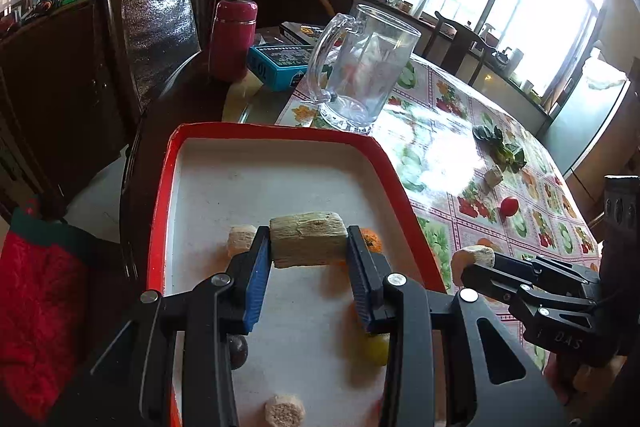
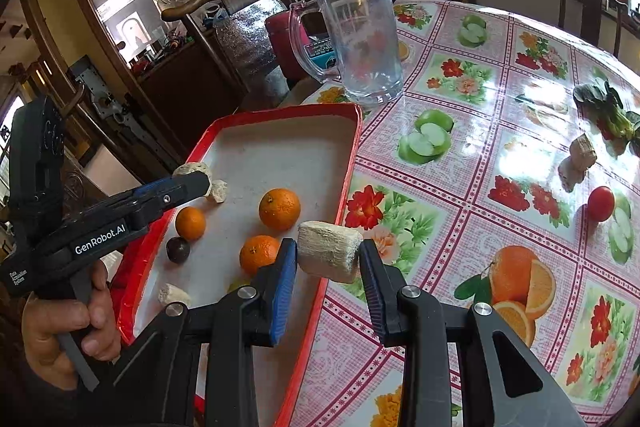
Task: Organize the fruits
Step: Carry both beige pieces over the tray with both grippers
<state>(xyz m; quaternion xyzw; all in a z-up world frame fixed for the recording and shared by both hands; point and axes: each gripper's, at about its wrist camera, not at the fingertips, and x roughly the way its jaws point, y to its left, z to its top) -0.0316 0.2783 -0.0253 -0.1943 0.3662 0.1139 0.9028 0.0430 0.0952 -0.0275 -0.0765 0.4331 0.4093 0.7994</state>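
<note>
Over the red tray: both grippers arrive loaded, each clamping a pale fibrous chunk, likely cut sugarcane.
Landmark: red tray (image 2: pixel 352 163), white-floored, at the near-left edge of the flowered tablecloth (image 2: pixel 460 163).
Left gripper (image 1: pixel 308 247): jaws closed on a chunk (image 1: pixel 308 239), held above the tray's floor, inside its rim.
Right gripper (image 2: pixel 328 259): jaws closed on a second chunk (image 2: pixel 330 251), hanging just above the tray's right rim.
Already in the tray: three oranges (image 2: pixel 279 209), a dark round fruit (image 2: pixel 178 249), several pale chunks.
Outside the tray: a red tomato (image 2: pixel 601 203), another pale piece (image 2: pixel 582 153) and greens (image 2: pixel 608 107), well to its right; glass mug (image 2: pixel 364 39) beyond its far end.
Step in hand: carrying pieces in for release.
Next move: the left can likely lower and open where it is; the right probably needs to clear the rim inward first, so that its chunk does not drop onto the cloth.
</note>
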